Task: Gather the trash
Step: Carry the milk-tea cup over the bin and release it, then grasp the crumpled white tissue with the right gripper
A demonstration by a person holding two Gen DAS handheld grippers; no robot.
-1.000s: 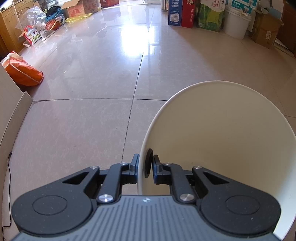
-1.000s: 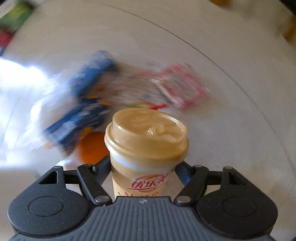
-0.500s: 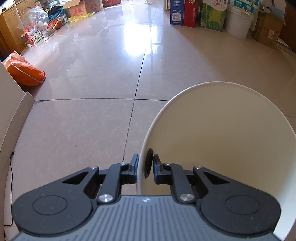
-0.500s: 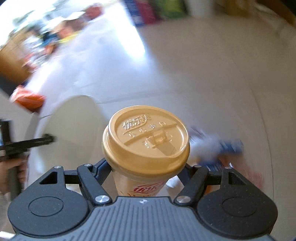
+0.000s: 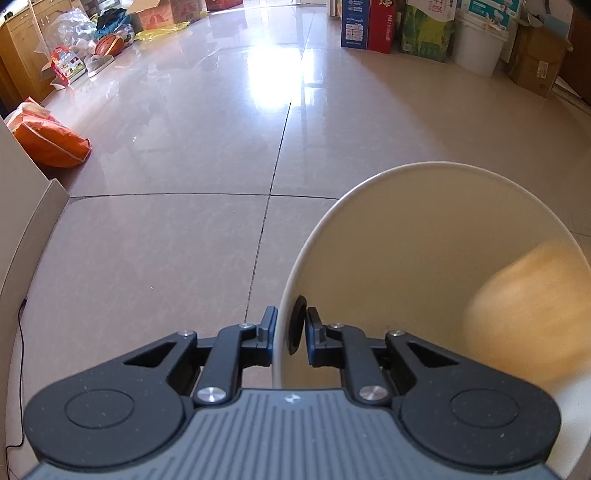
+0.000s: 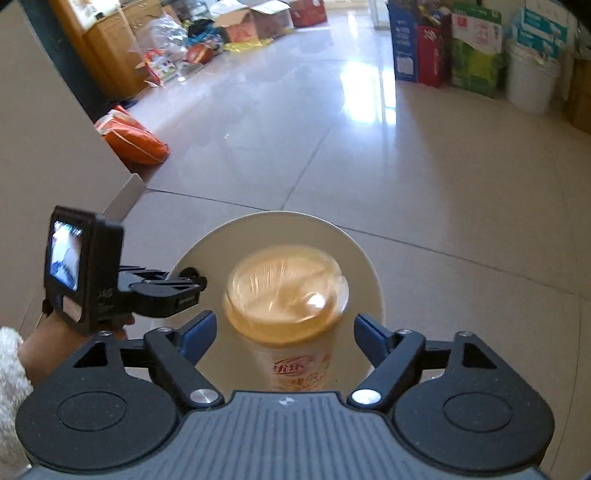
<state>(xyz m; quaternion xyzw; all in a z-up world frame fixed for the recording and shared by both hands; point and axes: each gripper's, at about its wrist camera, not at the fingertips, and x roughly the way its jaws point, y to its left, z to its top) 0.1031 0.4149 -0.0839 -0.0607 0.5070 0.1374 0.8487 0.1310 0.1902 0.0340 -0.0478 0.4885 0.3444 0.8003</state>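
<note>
My left gripper (image 5: 290, 328) is shut on the rim of a cream round bin (image 5: 424, 221), one finger inside the wall and one outside. From the right wrist view I look down into the same bin (image 6: 365, 266), with the left gripper (image 6: 184, 280) clamped at its left rim. A tan-lidded milk tea cup (image 6: 286, 291) hangs blurred over the bin's mouth between the jaws of my right gripper (image 6: 284, 328). Those jaws are opening, and the blue pads (image 6: 199, 332) stand clear of the cup on both sides. In the left wrist view the cup (image 5: 528, 314) is a tan smear inside the bin.
Glossy tiled floor (image 5: 184, 240) stretches ahead. An orange bag (image 5: 48, 140) lies at the left by a beige panel (image 5: 33, 221). Cartons (image 5: 369, 26) and a white bucket (image 5: 476, 48) line the far wall. A fleecy sleeve (image 6: 11, 354) holds the left gripper.
My right gripper swung up from the littered floor to above the bin, and its jaws spread off the cup. The cup now shows inside the bin. The left gripper kept still.
</note>
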